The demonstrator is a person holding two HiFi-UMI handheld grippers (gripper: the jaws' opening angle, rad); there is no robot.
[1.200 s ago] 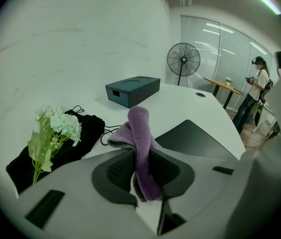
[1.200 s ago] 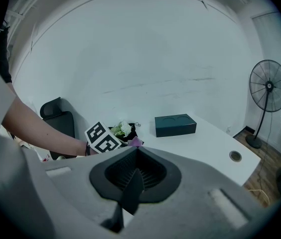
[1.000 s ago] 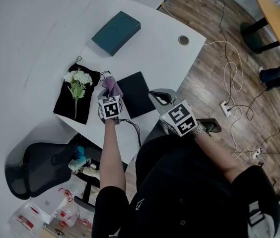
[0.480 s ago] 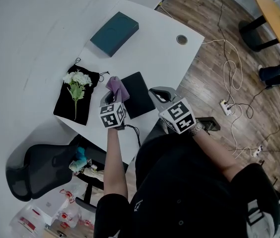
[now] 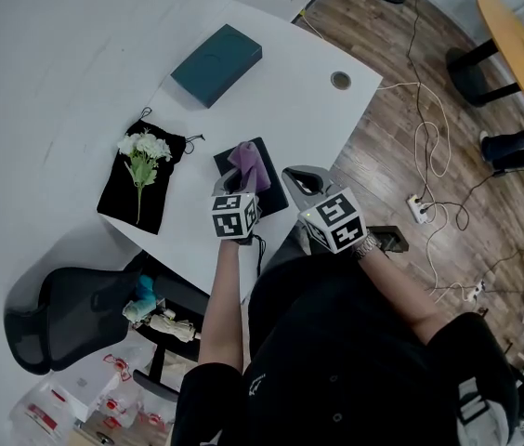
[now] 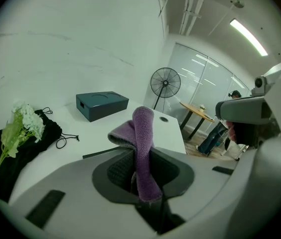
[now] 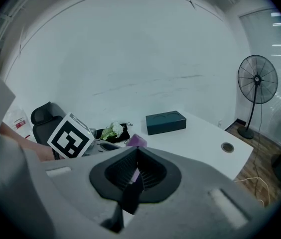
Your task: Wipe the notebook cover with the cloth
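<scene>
Near the front edge of the white table (image 5: 281,72), the left gripper (image 6: 141,169) is clamped on the purple cloth (image 6: 143,133). The cloth is a fuzzy strip that stands up between the jaws and folds over at its top. The notebook (image 5: 277,193) lies flat under it, its cover plain black; whether cloth and cover touch cannot be told. Just beside it, the right gripper (image 7: 134,176) has its jaws pressed together on nothing. Farther back sit a teal box (image 5: 216,61) and white flowers (image 5: 146,147) on a black pouch (image 5: 123,193).
</scene>
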